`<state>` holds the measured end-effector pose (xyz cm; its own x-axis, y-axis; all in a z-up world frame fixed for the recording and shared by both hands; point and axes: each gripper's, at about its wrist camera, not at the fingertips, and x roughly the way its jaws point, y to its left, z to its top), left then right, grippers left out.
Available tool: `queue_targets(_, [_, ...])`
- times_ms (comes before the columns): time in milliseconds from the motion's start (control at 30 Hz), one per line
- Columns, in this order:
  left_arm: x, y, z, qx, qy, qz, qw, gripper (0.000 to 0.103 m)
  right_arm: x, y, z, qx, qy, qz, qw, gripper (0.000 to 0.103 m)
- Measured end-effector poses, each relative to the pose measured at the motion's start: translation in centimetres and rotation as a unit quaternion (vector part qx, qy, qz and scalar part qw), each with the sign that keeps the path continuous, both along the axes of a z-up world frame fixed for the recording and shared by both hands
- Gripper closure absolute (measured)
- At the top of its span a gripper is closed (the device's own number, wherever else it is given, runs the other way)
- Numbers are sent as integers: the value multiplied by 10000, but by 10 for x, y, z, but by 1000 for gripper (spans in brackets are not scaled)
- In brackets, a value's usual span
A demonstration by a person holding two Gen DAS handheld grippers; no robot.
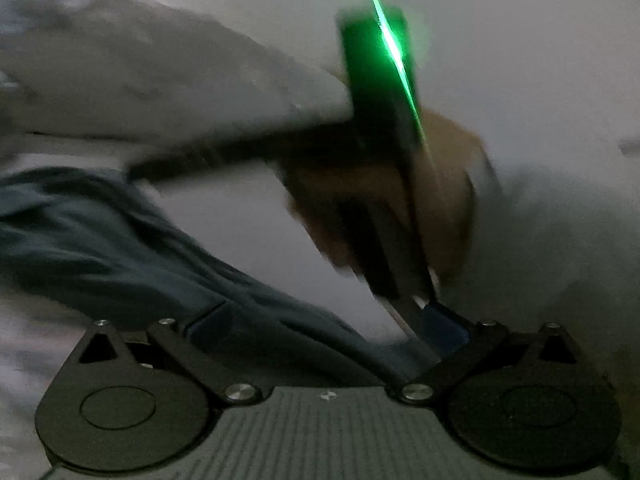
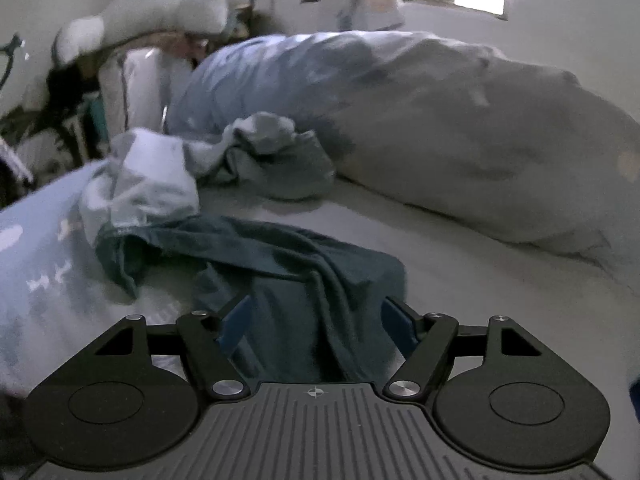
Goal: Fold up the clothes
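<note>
Dark teal garment [image 2: 304,280]: soft, limp, light, bunched beside the duvet [image 2: 460,132]. My right gripper [image 2: 316,320] straddles it unclamped; left gripper [image 1: 328,324] apart. Take hold at 1 hem edge.

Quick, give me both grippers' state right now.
Left gripper: open, gripping nothing.
Right gripper: open, dark blue garment between its fingers, not pinched.

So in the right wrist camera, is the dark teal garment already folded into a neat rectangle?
No, the dark teal garment lies crumpled in loose ridges on the bed sheet, running down between the open fingers of the right gripper.
</note>
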<state>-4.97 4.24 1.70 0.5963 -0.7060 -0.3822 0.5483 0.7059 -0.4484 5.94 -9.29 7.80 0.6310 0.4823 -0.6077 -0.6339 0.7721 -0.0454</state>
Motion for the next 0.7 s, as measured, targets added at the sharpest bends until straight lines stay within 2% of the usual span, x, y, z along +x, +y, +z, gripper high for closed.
queue_targets(100, [4, 32, 7, -182, -91, 792, 9966, 0, 6, 22, -3, -176, -98, 176, 9996, 28])
queue_targets(167, [6, 49, 14, -210, -140, 1351, 9905, 0, 8, 41, -6, -216, -167, 292, 9992, 28])
queue_targets(267, [7, 77, 17, 92, -24, 2610, 9653, 0, 7, 70, -10, -409, -398, 536, 9969, 28])
queue_targets(333, [5, 98, 14, -40, 3, 3075, 9515, 0, 7, 90, -16, -544, -437, 745, 9948, 28])
queue_targets(400, [1, 118, 16, -286, 129, 3665, 9299, 0, 7, 110, -22, -672, -478, 948, 9921, 28])
queue_targets(467, [-2, 142, 20, -687, 149, 4026, 9127, 0, 6, 127, -27, -755, -541, 1105, 9895, 28])
queue_targets(500, [-4, 153, 21, -869, 152, 4247, 9010, 0, 6, 136, -30, -796, -573, 1184, 9881, 28])
queue_targets(567, [-7, 169, 17, -1122, 141, 4863, 8664, 0, 5, 153, -35, -900, -652, 1343, 9847, 28])
queue_targets(633, [-11, 187, 14, -1211, 249, 5344, 8361, 0, -1, 172, -43, -1134, -824, 1541, 9781, 28])
queue_targets(700, [-9, 200, 8, -1292, 492, 5627, 8150, 0, -6, 191, -50, -1360, -980, 1750, 9702, 29])
